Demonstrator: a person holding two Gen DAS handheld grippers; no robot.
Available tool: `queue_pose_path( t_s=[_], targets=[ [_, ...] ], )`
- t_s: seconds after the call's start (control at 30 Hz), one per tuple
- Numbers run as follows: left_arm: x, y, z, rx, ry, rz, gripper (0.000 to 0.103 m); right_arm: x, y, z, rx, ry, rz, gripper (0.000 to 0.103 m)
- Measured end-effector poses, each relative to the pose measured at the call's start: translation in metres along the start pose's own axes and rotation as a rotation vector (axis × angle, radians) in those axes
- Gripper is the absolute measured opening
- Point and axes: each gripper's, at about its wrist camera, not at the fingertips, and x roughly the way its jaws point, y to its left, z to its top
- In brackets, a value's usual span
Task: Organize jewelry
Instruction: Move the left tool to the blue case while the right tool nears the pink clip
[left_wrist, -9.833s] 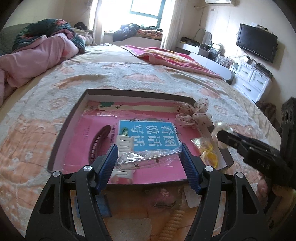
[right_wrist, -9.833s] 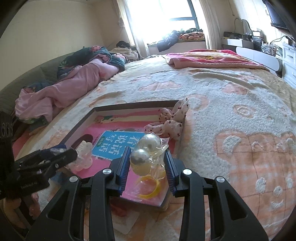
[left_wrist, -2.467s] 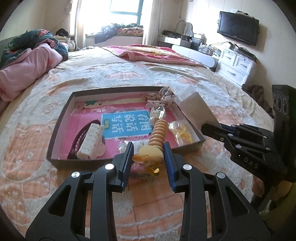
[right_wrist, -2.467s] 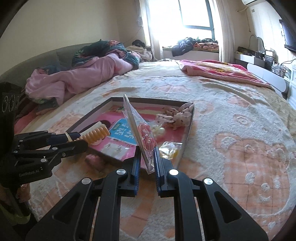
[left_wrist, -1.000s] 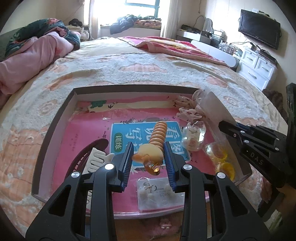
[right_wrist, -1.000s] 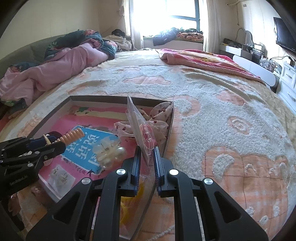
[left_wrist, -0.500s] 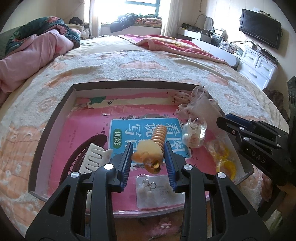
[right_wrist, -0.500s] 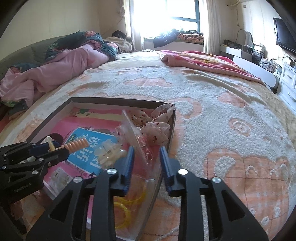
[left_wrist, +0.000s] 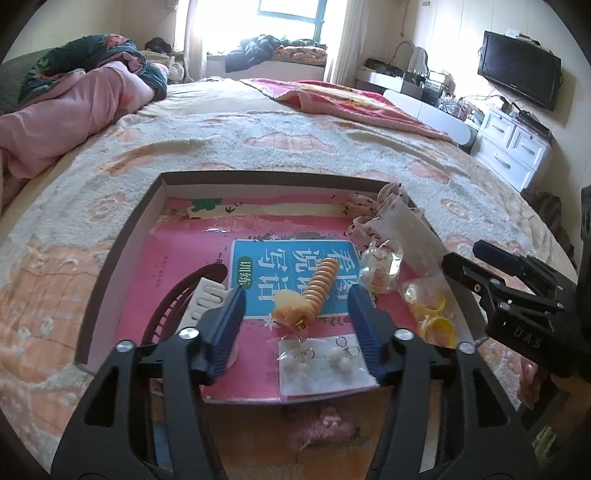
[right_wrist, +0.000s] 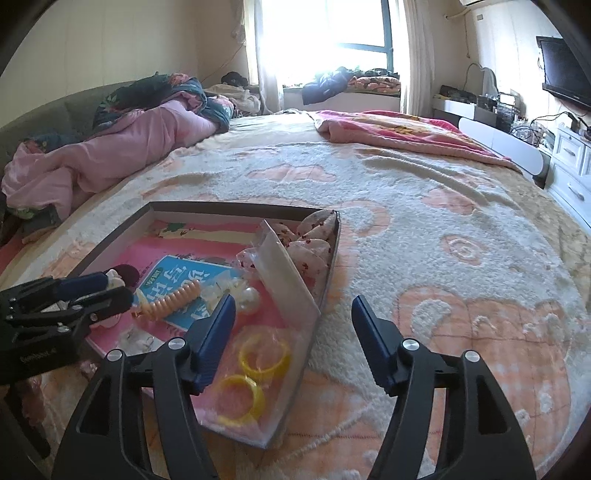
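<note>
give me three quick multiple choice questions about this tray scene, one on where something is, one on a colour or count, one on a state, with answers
1. Where does the orange spiral hair clip lie?
A. on the blanket outside the tray
B. in the tray, on the blue book cover
C. between the right gripper's fingers

2. What colour are the rings in the plastic bag at the tray's near right corner?
A. yellow
B. green
C. black

3. How does the left gripper stand?
A. shut on the hair clip
B. shut on the earring card
C. open, holding nothing

Answers:
1. B, the clip rests on the blue cover inside the tray.
2. A, both rings show bright yellow.
3. C, its blue fingers stand wide apart on either side of the clip, gripping nothing.
</note>
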Motion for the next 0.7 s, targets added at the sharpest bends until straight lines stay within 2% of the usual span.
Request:
queue_pose_path(
  t_s=[0.13,0.23,0.37,0.53,0.7],
  targets=[
    [-0.014,0.004,-0.005,-0.007,-0.024,0.005,0.062,-0.012,-0.001,-0.006,0.011,-0.005,0.006,0.070],
    [-0.025,0.006,-0.012,-0.014,-0.036,0.007,0.065,-0.023,0.001,-0.011,0.014,-0.014,0.008,0.073],
    [-0.039,0.010,-0.019,-0.012,-0.059,0.018,0.073,-0.039,0.004,-0.016,0.023,-0.029,0.028,0.075],
    [-0.054,0.017,-0.027,-0.018,-0.077,0.019,0.079,-0.051,0.017,-0.024,0.009,-0.033,0.057,0.075],
    [-0.068,0.027,-0.037,-0.014,-0.088,0.042,0.079,-0.057,0.042,-0.029,-0.052,-0.034,0.098,0.075]
  ],
)
